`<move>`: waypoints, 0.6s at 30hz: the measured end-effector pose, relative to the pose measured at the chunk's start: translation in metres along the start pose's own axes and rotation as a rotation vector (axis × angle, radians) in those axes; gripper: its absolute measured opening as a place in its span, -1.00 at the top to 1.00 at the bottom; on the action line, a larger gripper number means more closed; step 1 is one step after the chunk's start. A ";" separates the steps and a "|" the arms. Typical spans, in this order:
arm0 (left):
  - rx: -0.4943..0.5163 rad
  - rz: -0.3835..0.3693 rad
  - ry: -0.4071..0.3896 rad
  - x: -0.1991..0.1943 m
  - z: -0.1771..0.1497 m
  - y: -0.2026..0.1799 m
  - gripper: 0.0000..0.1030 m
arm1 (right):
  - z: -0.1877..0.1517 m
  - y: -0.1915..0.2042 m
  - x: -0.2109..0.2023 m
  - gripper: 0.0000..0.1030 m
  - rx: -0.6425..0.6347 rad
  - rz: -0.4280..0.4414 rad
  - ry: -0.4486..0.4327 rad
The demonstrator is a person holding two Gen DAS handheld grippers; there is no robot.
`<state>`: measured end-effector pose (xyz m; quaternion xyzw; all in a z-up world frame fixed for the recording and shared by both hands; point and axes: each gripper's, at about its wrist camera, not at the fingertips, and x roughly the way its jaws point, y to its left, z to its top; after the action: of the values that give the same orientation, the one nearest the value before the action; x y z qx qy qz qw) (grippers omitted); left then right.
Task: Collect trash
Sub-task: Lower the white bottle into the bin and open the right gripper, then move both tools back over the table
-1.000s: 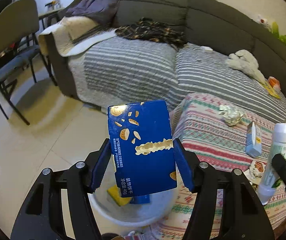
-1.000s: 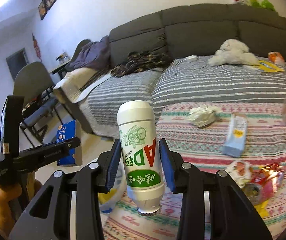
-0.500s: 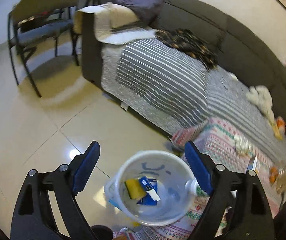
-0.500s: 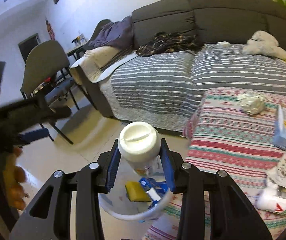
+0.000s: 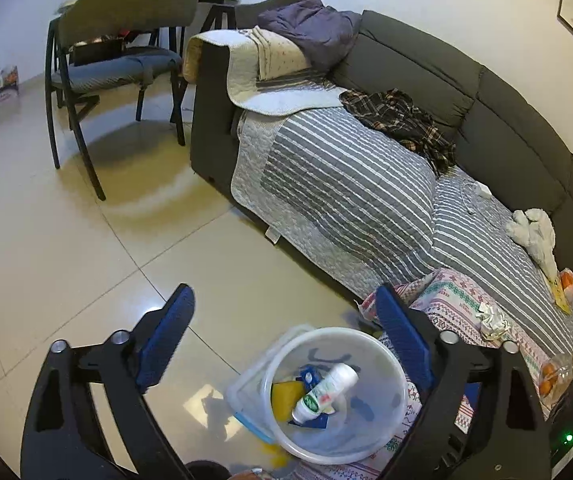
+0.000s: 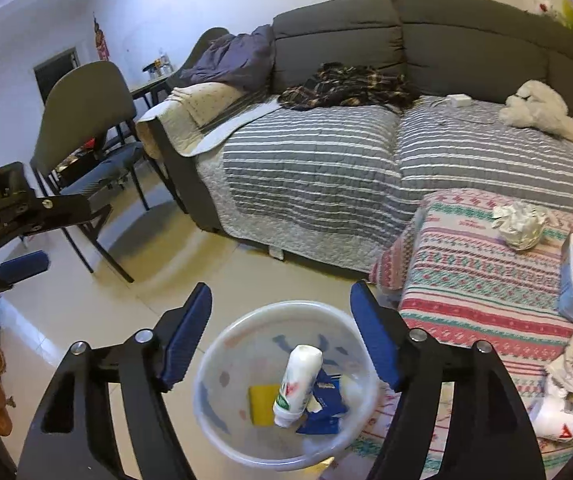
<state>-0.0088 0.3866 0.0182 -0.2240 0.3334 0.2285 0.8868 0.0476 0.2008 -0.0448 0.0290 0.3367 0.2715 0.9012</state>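
Left wrist view: my left tongs (image 5: 286, 344) wide open, nothing held, jaws just been opening. I keep them clear above bin (image 5: 390, 364) before next pick. Bottle (image 5: 326, 392) lies in bin at 5 o'clock from tongs.

Right wrist view: right tongs (image 6: 282, 340) just opened, empty. Bottle (image 6: 296, 384) inside bin (image 6: 214, 360), at 6 o'clock. Crumpled paper (image 6: 520, 224) on desk (image 6: 466, 272), 2 o'clock; I judge it next.

Grey-and-white striped cover (image 6: 318, 168) on a dark grey sofa (image 6: 426, 40); translucent whitish bin (image 6: 222, 360); white bottle (image 6: 296, 380), seemingly green-labelled.
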 end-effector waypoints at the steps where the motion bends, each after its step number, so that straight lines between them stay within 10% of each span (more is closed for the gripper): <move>1: 0.006 0.005 -0.009 -0.002 0.000 -0.002 -0.75 | 0.001 -0.002 -0.001 -0.43 0.000 -0.011 -0.003; 9: 0.103 0.062 -0.070 -0.007 -0.012 -0.034 -0.84 | 0.007 -0.033 -0.024 -0.87 0.030 -0.162 -0.054; 18: 0.225 0.106 -0.151 -0.016 -0.036 -0.081 -0.86 | 0.012 -0.079 -0.052 -0.87 0.058 -0.322 -0.071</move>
<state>0.0075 0.2977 0.0249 -0.0875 0.3004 0.2526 0.9156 0.0597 0.1091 -0.0235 0.0102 0.3126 0.1124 0.9431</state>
